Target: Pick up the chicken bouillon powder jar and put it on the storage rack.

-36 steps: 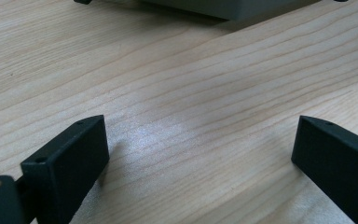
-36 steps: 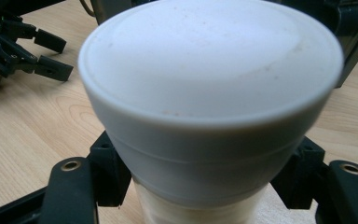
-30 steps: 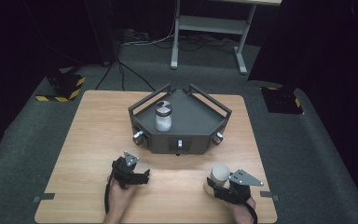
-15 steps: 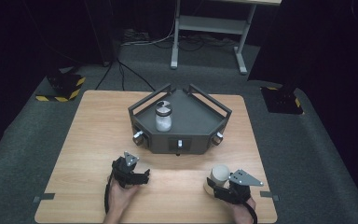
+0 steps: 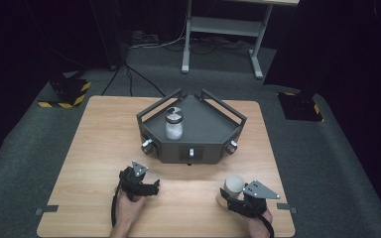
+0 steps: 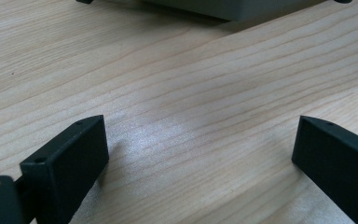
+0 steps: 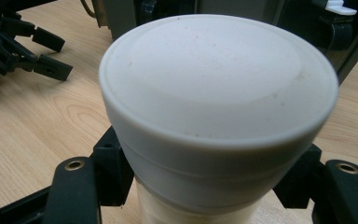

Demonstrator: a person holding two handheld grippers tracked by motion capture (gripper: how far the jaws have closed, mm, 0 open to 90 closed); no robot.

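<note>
Your right gripper (image 5: 234, 197) is clamping the white jar (image 7: 214, 121) at the table's (image 5: 79, 148) near right; its base is cut off, jaw tips hidden behind it. Left gripper (image 6: 200, 154) is sitting open, nothing between, over bare wood.
</note>
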